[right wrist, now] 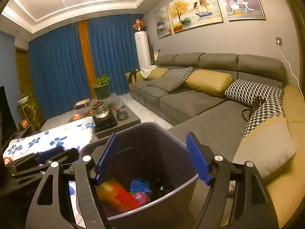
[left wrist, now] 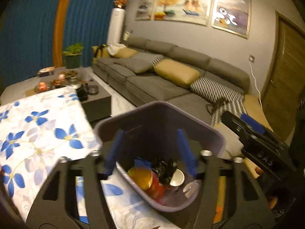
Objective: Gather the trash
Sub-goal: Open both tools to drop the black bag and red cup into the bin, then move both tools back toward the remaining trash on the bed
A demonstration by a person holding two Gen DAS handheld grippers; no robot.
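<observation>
A purple-grey trash bin (left wrist: 215, 133) stands beside the table and holds several pieces of trash: an orange-red can (left wrist: 146, 181), a white cup (left wrist: 177, 177), dark crumpled wrappers and a blue item. My left gripper (left wrist: 150, 150) is open and empty above the bin. In the right wrist view the same bin (right wrist: 171, 204) shows the orange-red can (right wrist: 118, 192) and a blue wrapper (right wrist: 141, 185). My right gripper (right wrist: 152, 160) is open and empty over the bin's mouth. Each gripper shows at the edge of the other's view.
A table with a white, blue-flowered cloth (left wrist: 38, 129) lies left of the bin. A dark coffee table (right wrist: 114, 118) with a kettle and plant stands beyond. A grey L-shaped sofa (right wrist: 190, 99) with cushions runs along the right and back.
</observation>
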